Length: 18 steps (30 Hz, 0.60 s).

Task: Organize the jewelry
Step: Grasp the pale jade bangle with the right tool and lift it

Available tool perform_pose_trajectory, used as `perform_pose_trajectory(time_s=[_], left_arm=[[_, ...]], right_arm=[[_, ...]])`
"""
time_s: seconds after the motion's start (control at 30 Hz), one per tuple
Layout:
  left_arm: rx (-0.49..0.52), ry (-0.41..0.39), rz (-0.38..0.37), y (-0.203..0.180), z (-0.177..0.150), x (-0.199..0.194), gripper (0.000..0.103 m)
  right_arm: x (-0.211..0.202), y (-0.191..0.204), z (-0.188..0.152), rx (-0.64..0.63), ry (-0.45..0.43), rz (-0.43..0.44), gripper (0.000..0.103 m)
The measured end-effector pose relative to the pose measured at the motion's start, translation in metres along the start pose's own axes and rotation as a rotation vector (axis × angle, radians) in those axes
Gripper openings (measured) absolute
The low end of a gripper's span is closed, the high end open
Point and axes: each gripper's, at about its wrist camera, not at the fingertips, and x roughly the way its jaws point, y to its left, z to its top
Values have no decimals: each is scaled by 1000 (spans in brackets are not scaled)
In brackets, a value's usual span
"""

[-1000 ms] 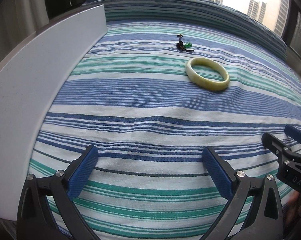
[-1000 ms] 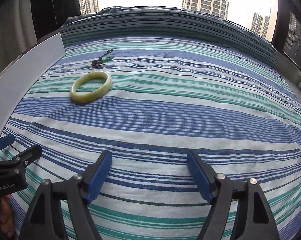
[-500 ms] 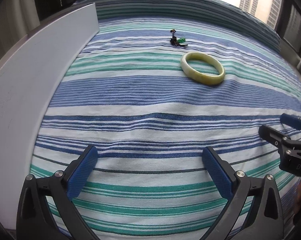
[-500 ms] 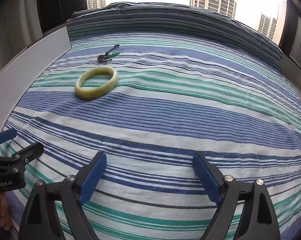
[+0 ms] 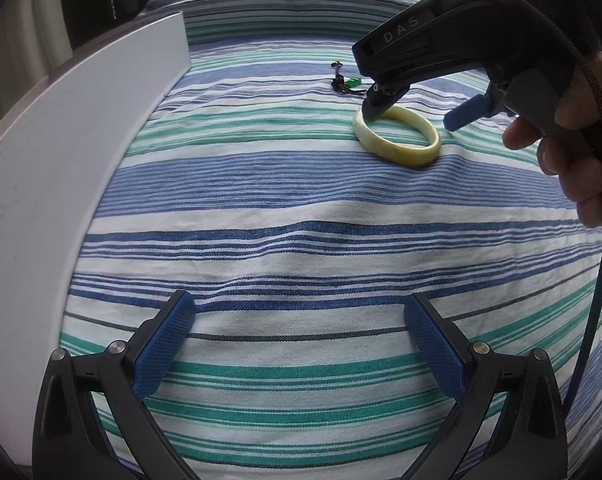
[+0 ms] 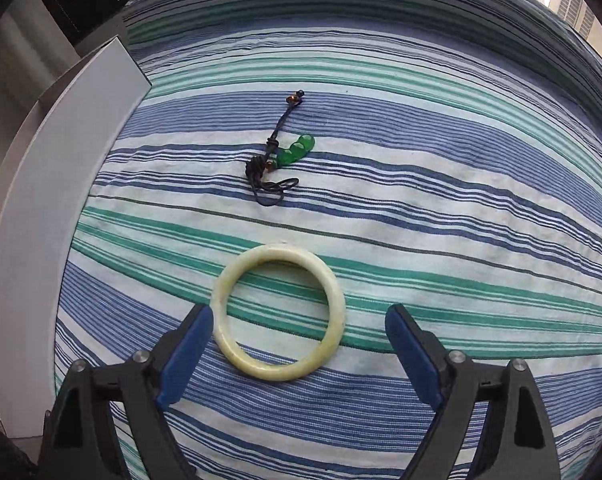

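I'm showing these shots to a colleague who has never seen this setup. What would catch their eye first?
Probably the pale jade-coloured bangle lying flat on the striped bedspread, with the right hand-held gripper open and poised over it, one finger at its rim. Just beyond lies a dark cord with green beads. The left hand-held gripper hangs open over bare fabric, beside a white board.

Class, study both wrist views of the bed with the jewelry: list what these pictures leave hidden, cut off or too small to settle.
- Left wrist view: the right gripper covers the far rim of the pale bangle; contact cannot be told.
- Left wrist view: the green-beaded cord is too small for detail.
- Both views: the white board runs off the left edge, so its extent is unknown.
- Right wrist view: the left gripper is out of frame.
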Motion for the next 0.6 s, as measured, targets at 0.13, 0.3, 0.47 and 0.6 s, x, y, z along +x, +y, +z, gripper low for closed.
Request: perform_pose_trajectory(time_s=[0.13,0.3,0.47,0.6], left_arm=[[-1,0,1,0,0,0,102],[-2,-1,2,0,-1,0,103],[-1,-1,2,0,-1,1,103],[1,1,0,0,-1,1,103]], right_arm=[[14,16,3,-2,26,5,90],[21,34,0,-74,26,-77,91],[20,35,-2,-85,2,-107,83],[15,27,-11,-96,-5,-80,82]])
